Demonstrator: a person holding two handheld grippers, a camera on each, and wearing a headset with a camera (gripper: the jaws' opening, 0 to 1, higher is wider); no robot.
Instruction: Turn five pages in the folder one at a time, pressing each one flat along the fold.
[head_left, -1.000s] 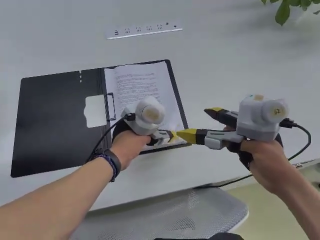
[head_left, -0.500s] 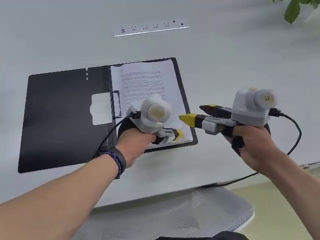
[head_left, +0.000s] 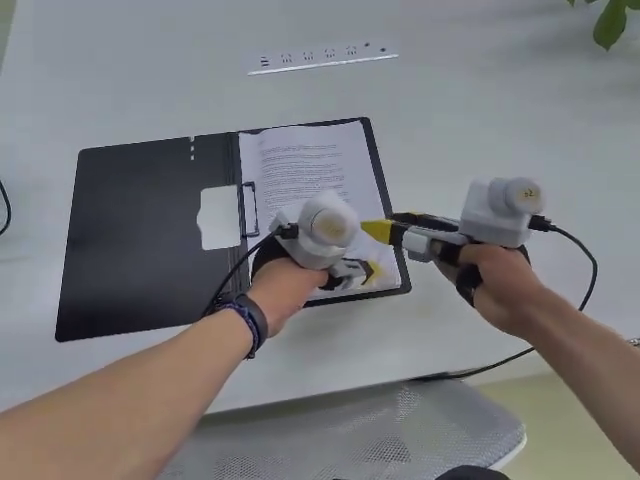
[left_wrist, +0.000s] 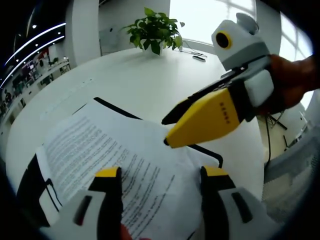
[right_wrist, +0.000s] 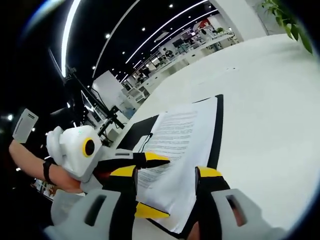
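The black folder (head_left: 140, 240) lies open on the white table, with a stack of printed pages (head_left: 310, 165) on its right half. My left gripper (head_left: 358, 272) rests over the pages' lower right corner, jaws open, the printed page (left_wrist: 100, 145) spread under them. My right gripper (head_left: 378, 228) reaches in from the right, open, its tips just above the left one. In the right gripper view the right gripper (right_wrist: 167, 175) has the page corner (right_wrist: 175, 165) lying between its open jaws. In the left gripper view the right gripper's yellow finger (left_wrist: 205, 120) hovers over the page ahead of my left gripper (left_wrist: 161, 175).
A white power strip (head_left: 322, 58) lies at the back of the table. A clip and white label (head_left: 222, 217) sit at the folder's spine. Green plant leaves (head_left: 610, 20) hang at the far right. The table's front edge and a grey mesh chair (head_left: 400, 430) are below.
My right gripper has moved left, from beside the folder to over the page's lower right edge, close to the left gripper. The left gripper stays on the page corner. The head camera shifted.
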